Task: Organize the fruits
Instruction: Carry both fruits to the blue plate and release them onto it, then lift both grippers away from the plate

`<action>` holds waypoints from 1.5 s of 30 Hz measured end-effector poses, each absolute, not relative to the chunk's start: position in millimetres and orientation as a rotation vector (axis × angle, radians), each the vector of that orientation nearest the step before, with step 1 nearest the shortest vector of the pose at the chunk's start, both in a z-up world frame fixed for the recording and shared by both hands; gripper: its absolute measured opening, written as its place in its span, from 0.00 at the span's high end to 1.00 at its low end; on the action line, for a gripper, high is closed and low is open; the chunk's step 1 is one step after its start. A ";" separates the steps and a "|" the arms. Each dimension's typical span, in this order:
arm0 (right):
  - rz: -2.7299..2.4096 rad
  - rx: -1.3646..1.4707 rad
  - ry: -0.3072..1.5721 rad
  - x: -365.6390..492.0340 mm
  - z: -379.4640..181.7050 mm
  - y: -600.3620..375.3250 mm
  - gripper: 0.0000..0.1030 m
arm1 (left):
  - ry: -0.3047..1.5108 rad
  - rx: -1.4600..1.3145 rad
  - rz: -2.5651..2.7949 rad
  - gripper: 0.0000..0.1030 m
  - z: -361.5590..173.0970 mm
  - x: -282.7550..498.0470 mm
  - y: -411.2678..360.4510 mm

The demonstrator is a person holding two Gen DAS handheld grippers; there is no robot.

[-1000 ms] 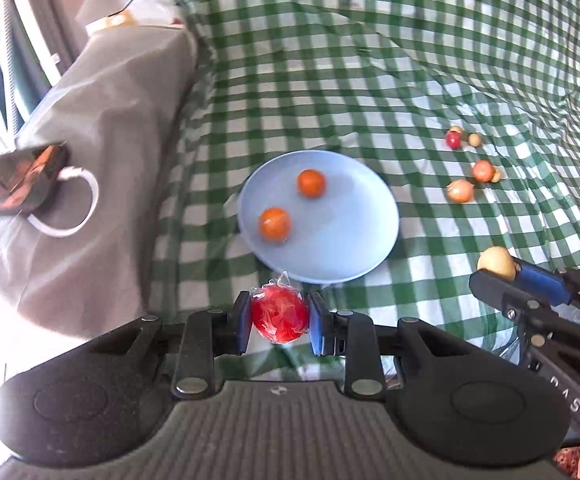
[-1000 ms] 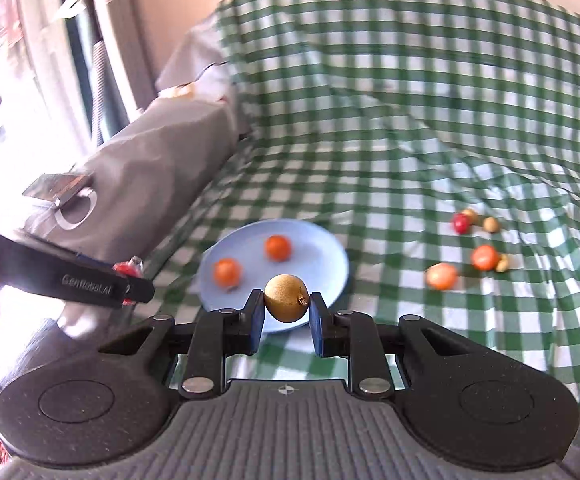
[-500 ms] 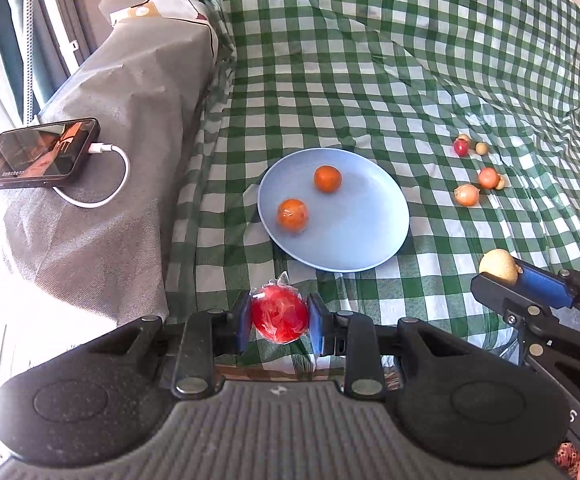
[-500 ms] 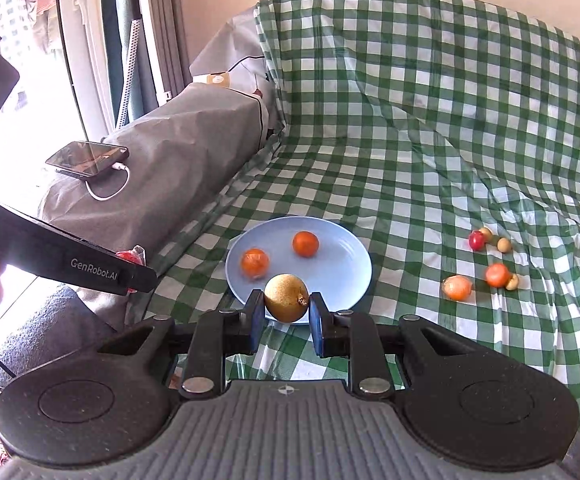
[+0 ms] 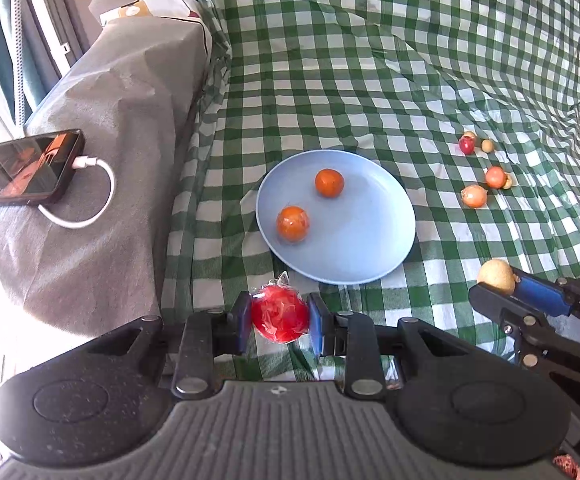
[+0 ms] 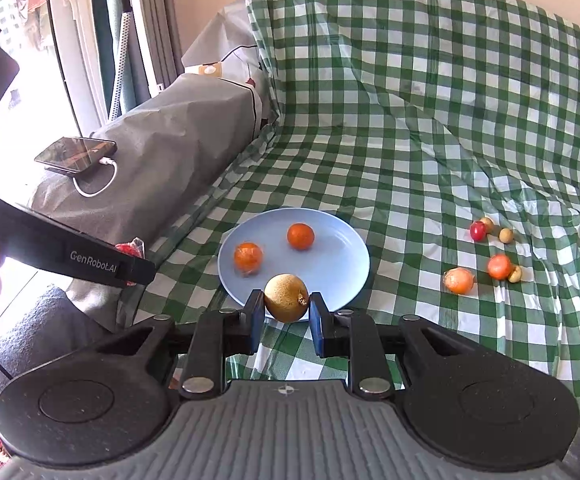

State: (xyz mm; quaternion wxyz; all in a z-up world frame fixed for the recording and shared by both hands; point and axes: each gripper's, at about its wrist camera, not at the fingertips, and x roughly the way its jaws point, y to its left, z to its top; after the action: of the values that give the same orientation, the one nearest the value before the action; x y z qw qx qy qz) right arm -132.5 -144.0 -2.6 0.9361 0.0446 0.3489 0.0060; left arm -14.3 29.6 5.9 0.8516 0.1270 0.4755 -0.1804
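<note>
My left gripper is shut on a red plastic-wrapped fruit, held just short of the near rim of the light blue plate. My right gripper is shut on a round golden-brown fruit, held at the plate's near edge; that fruit also shows in the left wrist view. Two orange fruits lie on the plate. Several small fruits lie loose on the green checked cloth to the right of the plate.
A grey covered armrest runs along the left, with a phone and white charging cable on it. The green checked cloth rises up the backrest behind the plate.
Both grippers have drawn back and risen a little from the plate, each still holding its fruit. The view now takes in more of the armrest and phone.
</note>
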 end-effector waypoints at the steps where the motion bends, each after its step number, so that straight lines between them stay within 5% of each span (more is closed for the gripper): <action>1: 0.011 0.091 0.717 -129.5 -4.2 -145.0 0.76 | 1.001 0.272 -0.380 0.69 4.7 -10.1 27.3; 28: -0.015 0.106 0.919 -5.3 -94.4 -173.9 0.76 | 1.116 0.418 -0.373 0.69 -84.5 105.1 -49.5; 29: -0.015 0.105 0.928 -2.5 -97.2 -174.3 0.76 | 1.120 0.419 -0.373 0.66 -87.1 107.1 -50.6; 30: -0.012 0.107 0.934 0.8 -99.0 -174.4 0.76 | 1.122 0.415 -0.377 0.50 -88.4 108.8 -51.2; 31: -0.006 0.108 0.939 4.5 -99.7 -174.4 0.76 | 1.121 0.406 -0.375 0.23 -87.7 110.0 -51.3; 32: -0.004 0.109 0.941 8.1 -99.0 -174.7 0.75 | 1.109 0.394 -0.369 0.12 -84.6 110.5 -50.1; 33: -0.002 0.111 0.937 11.2 -96.5 -175.4 0.70 | 1.083 0.380 -0.372 0.01 -79.4 110.1 -47.8; 34: 0.000 0.111 0.930 12.9 -92.6 -176.2 0.64 | 1.054 0.370 -0.380 0.01 -73.2 108.1 -45.7; 36: -0.007 0.105 0.910 11.8 -82.4 -177.9 0.34 | 1.038 0.371 -0.392 0.01 -63.4 102.7 -41.4; 38: -0.024 0.094 0.892 4.3 -71.3 -179.3 0.20 | 1.042 0.370 -0.387 0.00 -56.8 92.5 -34.3; 45: -0.005 0.101 0.919 -55.2 -48.2 -167.7 0.07 | 1.093 0.379 -0.346 0.00 -48.2 35.5 5.3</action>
State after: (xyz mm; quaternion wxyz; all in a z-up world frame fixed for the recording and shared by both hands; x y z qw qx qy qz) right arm -55.2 -167.7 -48.2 0.8950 0.0486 0.4433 -0.0026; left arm 35.5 5.3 -48.2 0.8233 0.1782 0.5138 -0.1627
